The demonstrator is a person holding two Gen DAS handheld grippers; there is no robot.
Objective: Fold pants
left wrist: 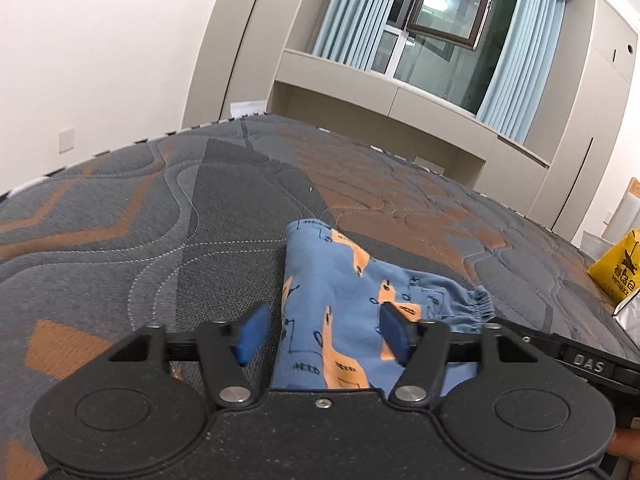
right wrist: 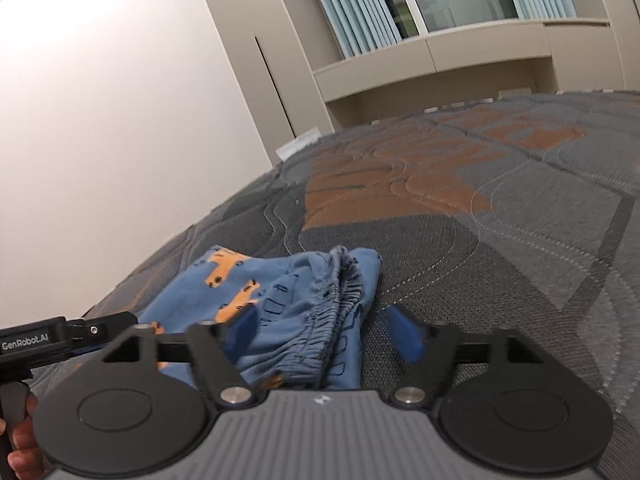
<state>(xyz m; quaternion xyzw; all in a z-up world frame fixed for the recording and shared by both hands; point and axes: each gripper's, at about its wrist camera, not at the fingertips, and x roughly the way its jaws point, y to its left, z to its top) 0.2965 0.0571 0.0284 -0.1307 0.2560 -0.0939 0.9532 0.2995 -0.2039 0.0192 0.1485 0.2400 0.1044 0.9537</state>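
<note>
Small blue pants point(left wrist: 336, 292) with orange print lie folded in a compact bundle on the mattress point(left wrist: 160, 216). In the left wrist view my left gripper point(left wrist: 322, 334) is open, its blue pads on either side of the bundle's near left edge. The elastic waistband point(left wrist: 478, 304) sticks out to the right. In the right wrist view the pants point(right wrist: 280, 300) lie with the gathered waistband point(right wrist: 340, 312) between the open pads of my right gripper point(right wrist: 324, 336). The two grippers are side by side over the bundle; the other gripper point(right wrist: 60, 338) shows at the left.
The grey and orange quilted mattress point(right wrist: 500, 240) stretches ahead. A yellow bag point(left wrist: 618, 268) and a silvery package point(left wrist: 630, 316) sit at its right edge. A white wall, beige cabinets and a window with blue curtains point(left wrist: 516, 60) stand beyond.
</note>
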